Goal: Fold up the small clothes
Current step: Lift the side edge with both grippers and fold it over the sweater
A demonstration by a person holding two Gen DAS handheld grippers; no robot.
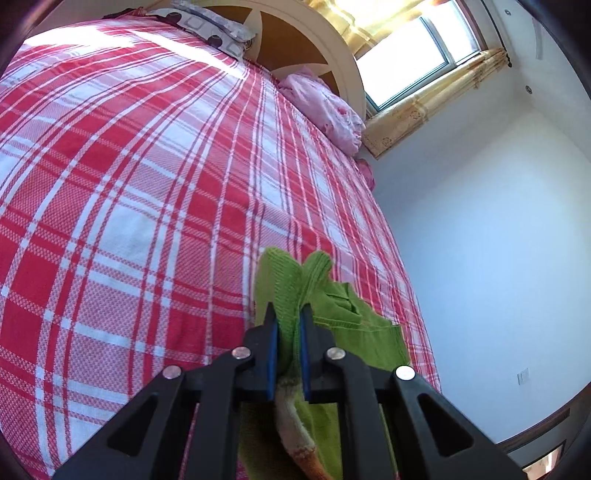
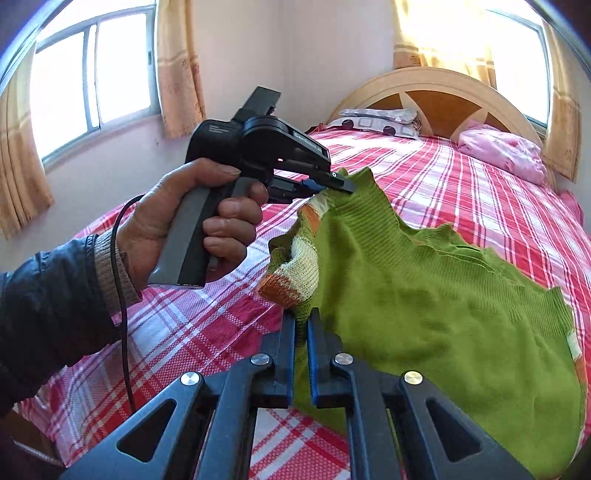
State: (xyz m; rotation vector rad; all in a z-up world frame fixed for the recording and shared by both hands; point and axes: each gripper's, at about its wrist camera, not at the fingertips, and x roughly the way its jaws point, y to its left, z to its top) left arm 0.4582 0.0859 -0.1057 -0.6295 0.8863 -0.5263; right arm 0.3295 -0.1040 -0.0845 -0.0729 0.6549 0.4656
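A small green knitted sweater (image 2: 424, 295) with cream and orange striped cuffs hangs lifted above the red and white checked bed (image 2: 461, 177). My right gripper (image 2: 303, 314) is shut on its green edge beside a striped cuff (image 2: 295, 273). A hand holds my left gripper (image 2: 341, 184) further back, shut on the sweater's upper edge. In the left wrist view my left gripper (image 1: 288, 312) pinches bunched green knit (image 1: 291, 280), with a striped cuff (image 1: 295, 428) hanging below the fingers. The sweater's lower part drapes toward the bed.
The checked bedcover (image 1: 129, 184) stretches wide to the left. A pink bundle of cloth (image 1: 325, 107) and a patterned pillow (image 1: 210, 26) lie by the curved headboard (image 2: 436, 92). Windows with yellow curtains (image 2: 181, 66) stand behind. A black cable (image 2: 123, 295) hangs from the hand.
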